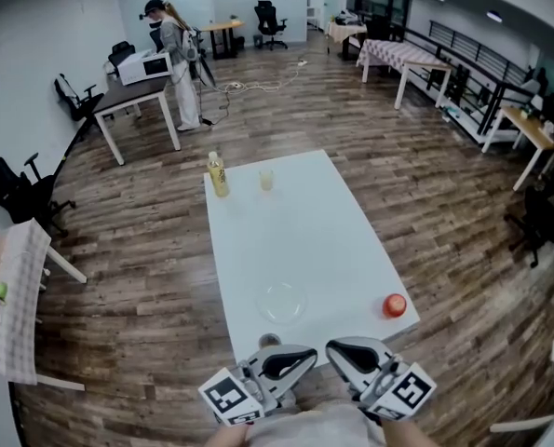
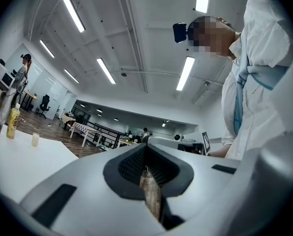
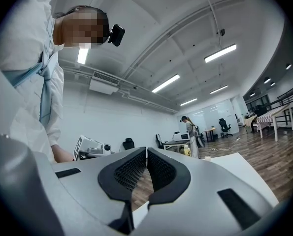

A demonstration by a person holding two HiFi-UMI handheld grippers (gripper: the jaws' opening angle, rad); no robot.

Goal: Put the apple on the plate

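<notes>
The red apple (image 1: 394,305) lies near the right edge of the white table (image 1: 295,240), towards its near end. A clear plate (image 1: 282,302) rests left of it, in the middle of the near end. Both grippers are low at the near table edge, tips turned towards each other. My left gripper (image 1: 306,355) (image 2: 146,147) is shut with nothing in it. My right gripper (image 1: 335,348) (image 3: 146,151) is also shut and holds nothing. Neither touches the apple or the plate. The two gripper views show neither the apple nor the plate.
A yellow bottle (image 1: 219,175) (image 2: 11,122) and a small cup (image 1: 266,181) (image 2: 35,139) stand at the table's far end. A small round thing (image 1: 269,341) sits at the near edge. A person (image 1: 179,59) stands by a far desk. Wooden floor surrounds the table.
</notes>
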